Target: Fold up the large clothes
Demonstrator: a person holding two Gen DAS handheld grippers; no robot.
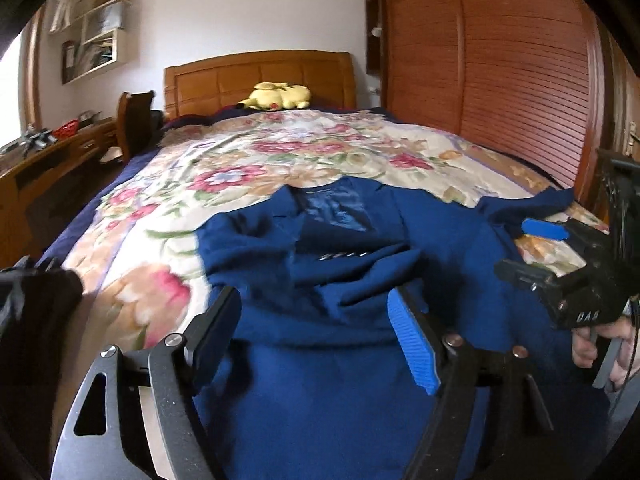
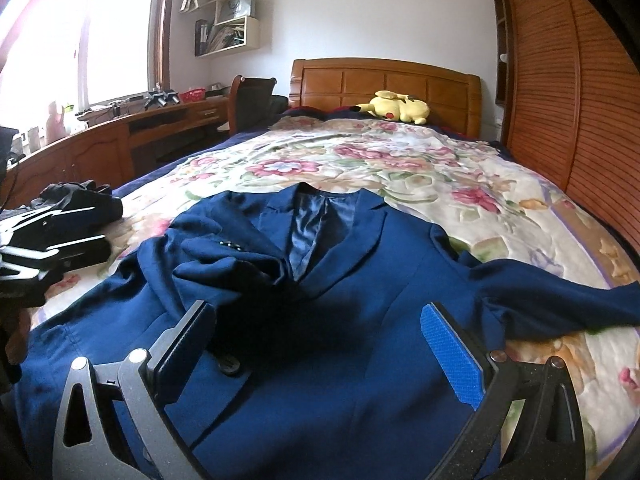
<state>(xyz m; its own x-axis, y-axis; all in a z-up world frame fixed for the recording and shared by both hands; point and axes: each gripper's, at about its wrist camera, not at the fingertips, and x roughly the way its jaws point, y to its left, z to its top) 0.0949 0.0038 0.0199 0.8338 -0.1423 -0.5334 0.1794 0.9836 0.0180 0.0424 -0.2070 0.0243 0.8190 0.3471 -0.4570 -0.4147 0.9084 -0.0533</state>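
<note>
Navy wool: a blue suit jacket (image 2: pixel 360 280) lies front-up across the near end of the bed (image 2: pixel 420 168), collar toward the wooden headboard (image 2: pixel 384 84), satin lining showing at the open neck.

Left sleeve: the sleeve on the camera's left (image 2: pixel 224 264) is folded in across the chest, its row of cuff buttons (image 1: pixel 343 256) facing up.

Right sleeve: the other sleeve (image 2: pixel 560 300) stretches flat out over the floral quilt, not yet folded.

Left gripper: the left gripper (image 1: pixel 316 332) hovers low over the folded sleeve, jaws spread wide with only the jacket's cloth lying below them; nothing is pinched.

Right gripper: the right gripper (image 2: pixel 324 344) hangs over the jacket's front near a dark front button (image 2: pixel 230 366), jaws likewise apart and holding nothing. In the left wrist view it shows at the right edge, a person's fingers (image 1: pixel 588 346) on its trigger.

Step in hand: by the look of it, the first sleeve fold is finished and let go.

Next move: likely the outstretched sleeve, which calls for a pinch near its cuff and a carry across the chest to lie over the first.

Background: a yellow plush toy (image 2: pixel 394 108) rests by the headboard; dark garments (image 2: pixel 80 200) sit at the bed's left edge.
</note>
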